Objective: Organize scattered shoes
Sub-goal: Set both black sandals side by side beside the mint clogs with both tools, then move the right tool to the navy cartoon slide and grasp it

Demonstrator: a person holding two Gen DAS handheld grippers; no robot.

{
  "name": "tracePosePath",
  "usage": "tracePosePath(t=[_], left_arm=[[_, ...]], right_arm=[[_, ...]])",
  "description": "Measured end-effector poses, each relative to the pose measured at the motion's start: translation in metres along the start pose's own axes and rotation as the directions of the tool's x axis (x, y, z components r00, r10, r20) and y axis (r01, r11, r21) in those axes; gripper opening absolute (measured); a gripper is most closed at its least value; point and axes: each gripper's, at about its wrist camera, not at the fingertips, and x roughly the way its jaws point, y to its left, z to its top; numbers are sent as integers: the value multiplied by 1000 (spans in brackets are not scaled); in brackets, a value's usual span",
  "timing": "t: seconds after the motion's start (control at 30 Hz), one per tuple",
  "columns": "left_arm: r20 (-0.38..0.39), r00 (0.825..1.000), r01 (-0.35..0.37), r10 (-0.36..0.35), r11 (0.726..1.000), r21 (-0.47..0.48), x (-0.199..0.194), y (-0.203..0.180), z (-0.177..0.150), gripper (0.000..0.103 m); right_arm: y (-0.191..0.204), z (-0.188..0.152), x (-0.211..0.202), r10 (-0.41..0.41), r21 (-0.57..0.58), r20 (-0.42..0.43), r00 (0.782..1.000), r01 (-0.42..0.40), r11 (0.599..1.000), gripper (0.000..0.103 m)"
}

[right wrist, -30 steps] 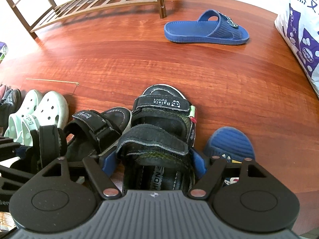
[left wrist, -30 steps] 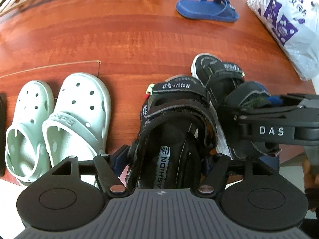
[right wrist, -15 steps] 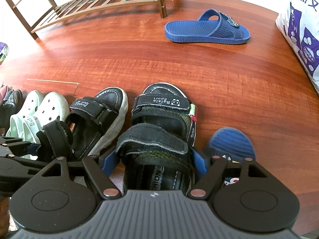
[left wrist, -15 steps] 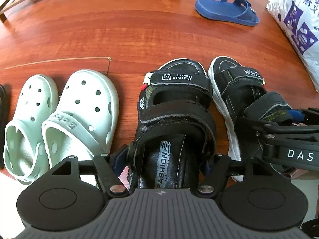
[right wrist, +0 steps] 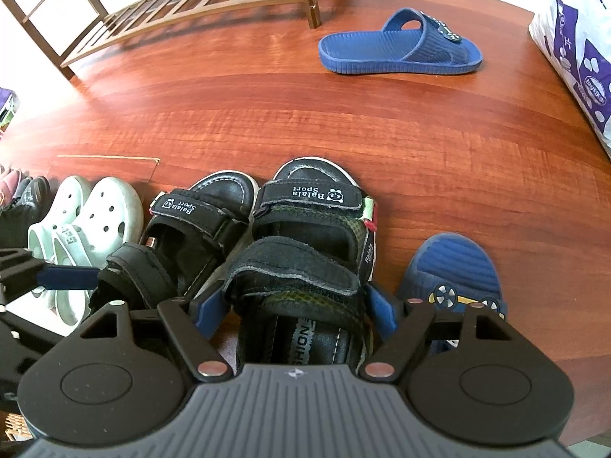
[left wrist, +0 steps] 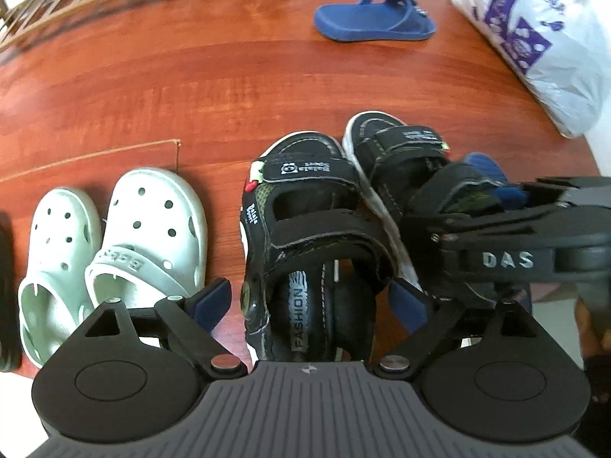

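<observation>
**Operator:** Left wrist view: my left tongs (left wrist: 311, 299) are opening around the heel of the left black strap sandal (left wrist: 305, 236), which sits flat on the red-brown wooden floor (left wrist: 191, 87). The blue pads stand clear of its sides, so nothing is gripped there.

**Partner:** And its mate?

**Operator:** The right black strap sandal (right wrist: 305, 252) lies just beside it, toes pointing the same way. My right tongs (right wrist: 296, 311) straddle its heel, with the pads tight against both sides, so I read them as clenched on that sandal.

**Partner:** What else is in the row?

**Operator:** A pair of pale mint perforated clogs (left wrist: 114, 236) sits to the left of the sandals, near them but apart. To the right, touching nothing I can make out, lies a small blue slipper with a car print (right wrist: 454, 278). A blue ribbed slide sandal (right wrist: 401, 45) lies alone, well apart, near the brown slatted wooden shoe rack (right wrist: 183, 7). A white plastic bag with purple print (left wrist: 542, 30) sits at the far right.
</observation>
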Motion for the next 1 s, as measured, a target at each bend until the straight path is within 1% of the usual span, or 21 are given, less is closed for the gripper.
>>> tracePosePath(t=[0.13,0.23,0.47,0.7,0.8,0.87,1.0], left_arm=[[34,999,9,-10,1000,18,-18,9,-4,90],[45,999,20,-20,1000,-11,-26,19,-6,90],[37,999,17,-13,995,-95,-26,39,-9,90],[50,999,2,2,996,-90,-32,43,-11,90],[53,999,-1,6,995,-96,-33,46,-12,90],[57,998,-4,10,995,-102,-34,48,-11,90],[68,998,-7,15,994,-111,-35,49,-9,90]], right_arm=[[0,-1,-1,7,8,-12,1000,-7,1000,82],[3,-4,-2,12,0,-24,1000,-12,1000,82],[17,-7,0,29,-40,-43,999,-31,999,82],[31,3,8,31,-82,-35,999,-34,996,82],[29,4,6,28,-86,-39,999,-32,996,83],[27,6,4,26,-89,-43,999,-30,996,89],[22,7,-8,36,-83,-25,999,-38,996,91]])
